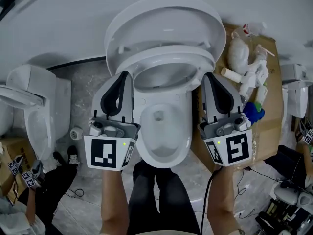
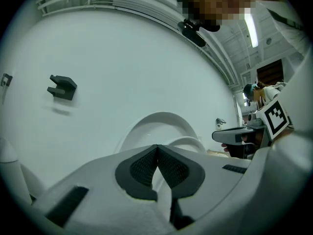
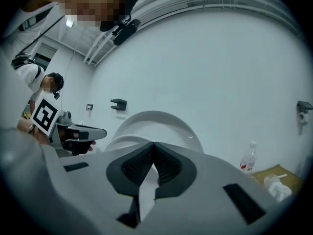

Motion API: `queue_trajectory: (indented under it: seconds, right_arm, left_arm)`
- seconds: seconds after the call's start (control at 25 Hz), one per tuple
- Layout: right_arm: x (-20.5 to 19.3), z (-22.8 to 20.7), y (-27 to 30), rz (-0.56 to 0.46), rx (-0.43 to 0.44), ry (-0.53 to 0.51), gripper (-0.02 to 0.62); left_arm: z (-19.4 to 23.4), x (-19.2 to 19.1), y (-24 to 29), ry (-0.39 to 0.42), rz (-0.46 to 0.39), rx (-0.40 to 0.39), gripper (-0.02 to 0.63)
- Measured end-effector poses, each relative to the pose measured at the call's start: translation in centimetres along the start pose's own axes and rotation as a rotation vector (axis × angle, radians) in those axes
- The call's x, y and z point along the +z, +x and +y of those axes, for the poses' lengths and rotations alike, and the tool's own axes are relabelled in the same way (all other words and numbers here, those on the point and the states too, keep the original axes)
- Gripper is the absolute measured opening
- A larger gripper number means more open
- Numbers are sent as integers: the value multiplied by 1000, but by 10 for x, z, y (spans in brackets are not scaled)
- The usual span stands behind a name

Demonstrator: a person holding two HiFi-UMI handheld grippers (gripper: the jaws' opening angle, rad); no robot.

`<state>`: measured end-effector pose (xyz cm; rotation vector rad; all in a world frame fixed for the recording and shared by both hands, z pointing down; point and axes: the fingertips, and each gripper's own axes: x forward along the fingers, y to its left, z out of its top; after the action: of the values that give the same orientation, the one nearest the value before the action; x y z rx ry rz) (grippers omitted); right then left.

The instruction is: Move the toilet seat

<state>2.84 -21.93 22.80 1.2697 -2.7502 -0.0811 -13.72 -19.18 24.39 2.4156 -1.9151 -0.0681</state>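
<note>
A white toilet stands against the wall with its lid [image 1: 166,21] tipped up and back. The seat ring [image 1: 168,62] sits raised at a slant over the bowl [image 1: 161,131]. My left gripper [image 1: 124,75] is shut, its tip at the seat's left edge. My right gripper [image 1: 207,76] is shut too, its tip at the seat's right edge. Whether the tips touch the seat I cannot tell. Nothing is clamped between either pair of jaws. In the left gripper view the shut gripper [image 2: 156,148] points at the lid [image 2: 159,124]; in the right gripper view the shut gripper [image 3: 153,146] faces the lid [image 3: 156,121].
A second toilet [image 1: 36,106] stands at the left and a paper roll [image 1: 76,132] lies on the floor. A cardboard box [image 1: 271,106] at the right holds bottles and a blue thing [image 1: 253,112]. The person's legs [image 1: 156,195] are below the bowl. Cables lie at the lower right.
</note>
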Motion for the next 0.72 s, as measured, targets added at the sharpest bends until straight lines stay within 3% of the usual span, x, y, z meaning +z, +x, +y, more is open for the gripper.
queue_trajectory:
  seconds: [0.44, 0.72]
  right_arm:
    - [-53, 37, -50, 85, 9, 57, 12]
    - [-70, 48, -70, 99, 5, 64, 12]
  left_arm:
    - [-44, -48, -44, -27, 88, -57, 10]
    - [-57, -61, -61, -12, 92, -77, 9]
